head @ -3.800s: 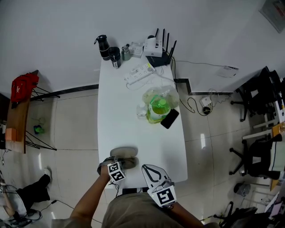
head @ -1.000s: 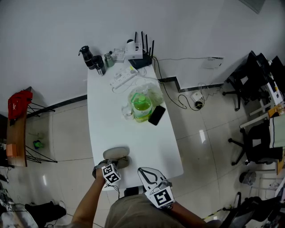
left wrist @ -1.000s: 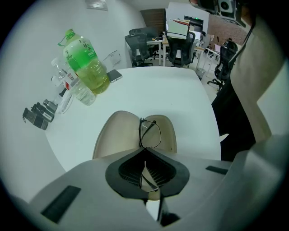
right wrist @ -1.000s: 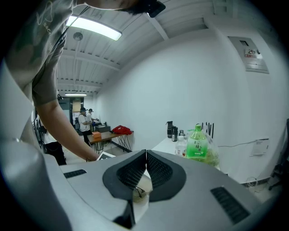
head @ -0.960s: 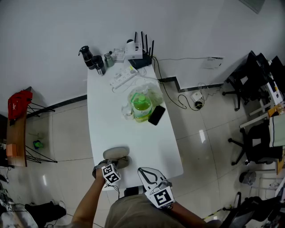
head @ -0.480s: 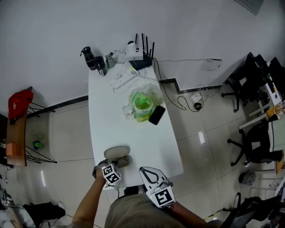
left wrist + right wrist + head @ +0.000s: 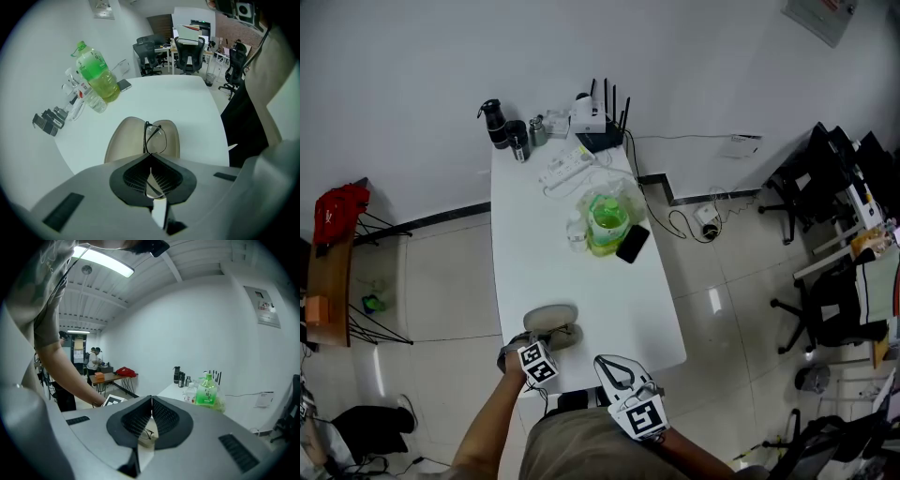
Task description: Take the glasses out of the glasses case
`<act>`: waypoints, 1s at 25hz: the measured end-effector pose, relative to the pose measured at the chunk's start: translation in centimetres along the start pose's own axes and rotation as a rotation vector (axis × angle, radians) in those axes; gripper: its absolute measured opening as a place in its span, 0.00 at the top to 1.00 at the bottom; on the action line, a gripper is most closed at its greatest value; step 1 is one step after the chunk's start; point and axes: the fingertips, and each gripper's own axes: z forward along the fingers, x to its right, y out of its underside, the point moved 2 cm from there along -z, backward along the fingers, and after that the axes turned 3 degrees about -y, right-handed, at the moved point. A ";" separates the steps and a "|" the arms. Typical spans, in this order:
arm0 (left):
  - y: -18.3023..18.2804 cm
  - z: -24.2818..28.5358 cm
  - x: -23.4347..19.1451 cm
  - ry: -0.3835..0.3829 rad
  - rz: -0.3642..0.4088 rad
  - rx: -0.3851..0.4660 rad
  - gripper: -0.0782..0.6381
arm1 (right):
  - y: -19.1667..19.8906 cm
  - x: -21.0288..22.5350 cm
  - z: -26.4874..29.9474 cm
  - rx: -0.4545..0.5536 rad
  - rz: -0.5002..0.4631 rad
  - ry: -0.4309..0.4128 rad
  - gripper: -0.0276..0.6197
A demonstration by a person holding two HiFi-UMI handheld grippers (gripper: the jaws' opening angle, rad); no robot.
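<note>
An open beige glasses case (image 7: 123, 144) lies near the table's front edge, seen from the head view as a beige oval, the case (image 7: 549, 319). My left gripper (image 7: 150, 155) is shut on thin black-framed glasses (image 7: 155, 138), which stand on edge over the case's two halves. One lens shows between the jaws. In the head view the left gripper (image 7: 547, 343) sits at the case. My right gripper (image 7: 151, 398) is shut with nothing in it and hovers off the table's front edge, the same right gripper (image 7: 615, 366). Through its gap the glasses (image 7: 147, 433) show small.
A green bottle (image 7: 607, 217) in a clear bag stands mid-table beside a black phone (image 7: 631, 244). At the far end are a power strip (image 7: 563, 166), a router (image 7: 601, 128) and black flasks (image 7: 498, 125). Office chairs (image 7: 825, 178) stand to the right.
The head view has drifted a little. Both grippers and the case keep about the same places at the table's front edge.
</note>
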 end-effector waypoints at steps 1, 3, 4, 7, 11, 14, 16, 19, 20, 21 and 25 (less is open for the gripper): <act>0.0 -0.2 -0.1 -0.001 0.002 0.007 0.87 | 0.0 -0.4 0.0 -0.001 -0.001 0.006 0.94; 0.0 -0.5 -0.3 0.004 0.006 0.022 0.87 | 0.0 -1.1 0.0 -0.004 0.002 0.020 0.94; 0.1 -0.6 -0.4 0.007 0.007 0.030 0.87 | 0.0 -1.5 0.0 -0.006 0.003 0.028 0.94; 0.3 -0.6 -0.7 0.009 0.005 0.055 0.87 | 0.3 -2.6 0.1 -0.016 -0.008 0.053 0.94; 0.2 -0.7 -0.2 0.009 0.008 0.075 0.87 | 1.0 -4.0 -0.2 -0.045 -0.008 0.091 0.94; 0.1 -0.9 -0.5 0.002 0.024 0.082 0.87 | 1.3 -4.9 -0.4 -0.052 0.004 0.117 0.94; 0.1 -0.8 -0.8 0.003 0.024 0.085 0.87 | 1.7 -5.3 -0.6 -0.057 0.014 0.126 0.94; -0.1 -0.8 -0.3 0.000 0.035 0.084 0.87 | 2.2 -5.7 -1.5 -0.061 0.015 0.131 0.94; 0.0 -0.8 -0.1 -0.009 0.042 0.081 0.87 | 2.3 -5.8 -1.8 -0.060 0.012 0.130 0.94; 0.0 -0.8 -0.1 -0.020 0.049 0.076 0.87 | 2.2 -5.8 -2.1 -0.058 0.007 0.127 0.94; 0.1 -0.8 -0.6 -0.042 0.047 0.054 0.87 | 2.2 -5.8 -2.4 -0.042 -0.007 0.105 0.94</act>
